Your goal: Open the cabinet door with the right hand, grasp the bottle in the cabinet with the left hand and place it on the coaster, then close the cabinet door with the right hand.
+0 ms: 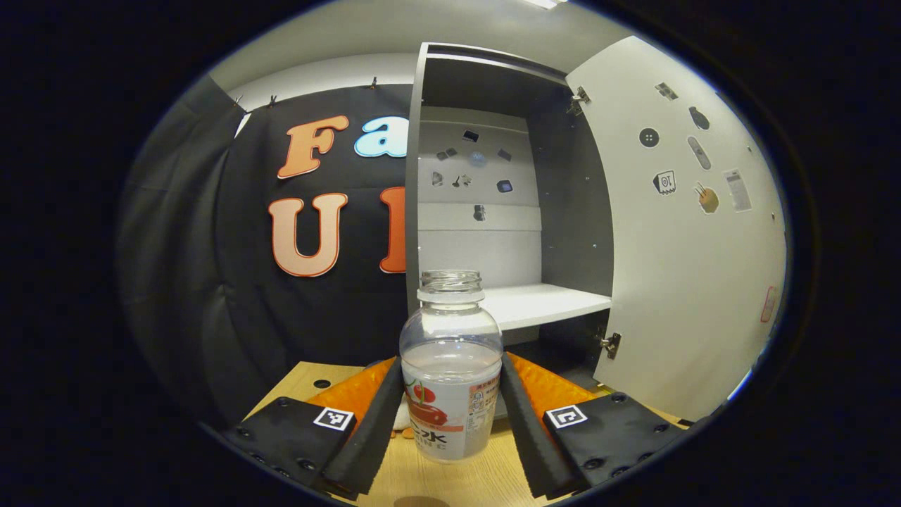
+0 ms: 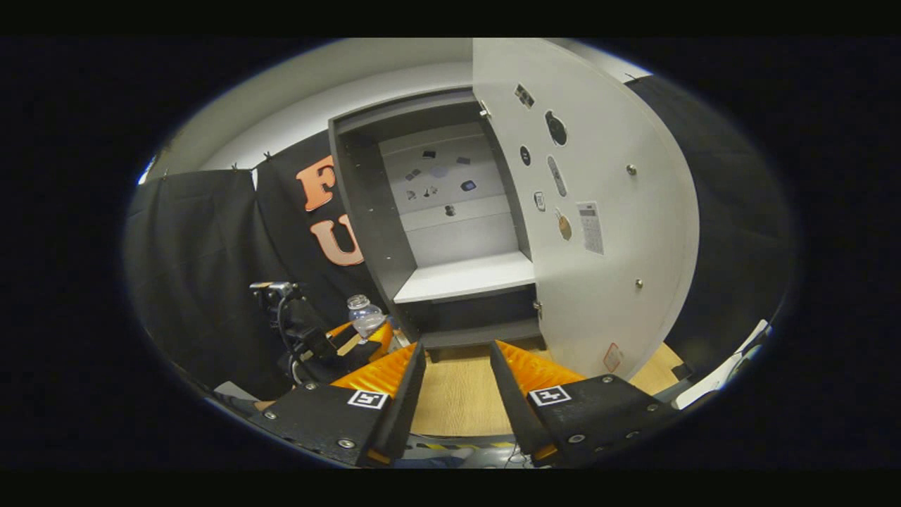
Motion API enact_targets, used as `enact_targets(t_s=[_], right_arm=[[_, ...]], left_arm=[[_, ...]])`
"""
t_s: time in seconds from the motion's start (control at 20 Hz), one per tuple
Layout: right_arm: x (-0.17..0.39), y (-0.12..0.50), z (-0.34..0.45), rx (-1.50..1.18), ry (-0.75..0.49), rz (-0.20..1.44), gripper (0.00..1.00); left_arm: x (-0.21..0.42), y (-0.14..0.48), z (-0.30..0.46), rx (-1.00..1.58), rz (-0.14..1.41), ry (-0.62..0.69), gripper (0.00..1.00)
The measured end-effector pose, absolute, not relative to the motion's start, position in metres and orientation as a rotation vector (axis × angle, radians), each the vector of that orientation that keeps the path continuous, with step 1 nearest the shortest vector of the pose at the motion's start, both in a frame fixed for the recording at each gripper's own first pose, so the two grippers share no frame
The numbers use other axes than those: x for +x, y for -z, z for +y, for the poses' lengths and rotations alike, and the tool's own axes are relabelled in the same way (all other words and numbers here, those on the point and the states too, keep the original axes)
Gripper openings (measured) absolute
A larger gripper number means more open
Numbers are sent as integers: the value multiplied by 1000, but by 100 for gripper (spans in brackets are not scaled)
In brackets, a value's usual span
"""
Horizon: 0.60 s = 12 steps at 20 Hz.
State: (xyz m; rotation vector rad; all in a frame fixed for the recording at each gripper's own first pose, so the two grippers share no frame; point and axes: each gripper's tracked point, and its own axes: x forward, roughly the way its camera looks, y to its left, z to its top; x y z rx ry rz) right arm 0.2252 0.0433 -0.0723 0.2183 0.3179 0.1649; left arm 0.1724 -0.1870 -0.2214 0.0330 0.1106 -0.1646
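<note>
In the left gripper view, the left gripper (image 1: pixel 450 415) has its jaws clenched on the bottle (image 1: pixel 450 366), one finger pressed against each side of the labelled lower half. The bottle is clear plastic, uncapped and upright, with water in it, and it stands out of the cabinet (image 1: pixel 493 176), over the wooden table (image 1: pixel 436 482). Something small and pale with orange on it shows just behind the bottle's base at the left finger; I cannot tell what it is or whether the bottle touches it. Behind the bottle the grey cabinet is open, its white shelf (image 1: pixel 542 303) bare, small stickers on its back wall. The cabinet door (image 1: pixel 690 267) is swung wide to the right on its hinges, stickers on its inner face.

In the right gripper view, the right gripper (image 2: pixel 457 394) has its jaws released, with only table (image 2: pixel 457 401) between the fingers, and it touches nothing. It faces the open cabinet (image 2: pixel 457 211), the cabinet door (image 2: pixel 605 211) standing ahead to its right. At lower left the left gripper (image 2: pixel 355 338) holds the bottle (image 2: pixel 364 317) upright, left of the cabinet's front edge
</note>
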Motion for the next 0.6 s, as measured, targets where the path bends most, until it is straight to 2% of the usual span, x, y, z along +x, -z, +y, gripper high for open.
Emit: enact_targets(t_s=[0.2, 0.35, 0.6], right_arm=[[216, 78, 51, 234, -208, 370, 59], [212, 84, 52, 225, -216, 400, 59], [201, 95, 57, 222, -243, 480, 59]], left_arm=[[147, 260, -171, 73, 137, 154, 84], [132, 294, -151, 95, 162, 92, 84], [113, 347, -148, 62, 236, 85, 84]])
